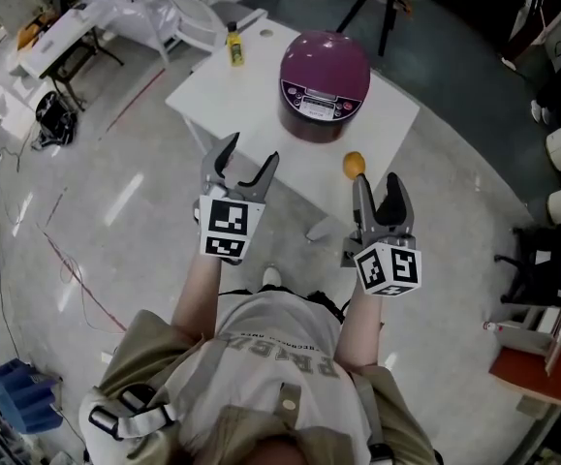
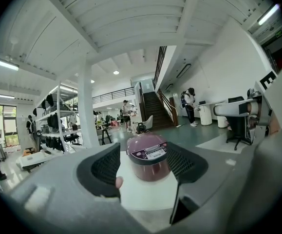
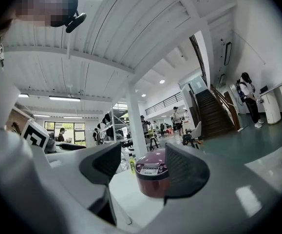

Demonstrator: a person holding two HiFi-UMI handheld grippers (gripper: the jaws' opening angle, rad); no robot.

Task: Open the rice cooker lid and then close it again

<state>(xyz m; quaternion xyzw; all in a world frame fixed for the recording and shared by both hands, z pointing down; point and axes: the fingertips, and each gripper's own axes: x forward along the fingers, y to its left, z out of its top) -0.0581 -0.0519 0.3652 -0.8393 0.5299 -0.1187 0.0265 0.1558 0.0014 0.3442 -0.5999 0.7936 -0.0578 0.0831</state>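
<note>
A purple rice cooker [image 1: 324, 83] with its lid down and a silver control panel stands on a white table [image 1: 241, 90]. It shows between the jaws in the left gripper view [image 2: 149, 156] and the right gripper view [image 3: 153, 171]. Both grippers are held in the air short of the table, apart from the cooker. My left gripper [image 1: 249, 166] is open with nothing between its fingers. My right gripper [image 1: 381, 194] is open and empty too, just below the table's near corner.
An orange fruit [image 1: 354, 164] lies near the table's front edge. A yellow bottle [image 1: 233, 45] stands at the back left of the table. Chairs, a tripod, desks and cables ring the table on the grey floor. People stand far off near the stairs.
</note>
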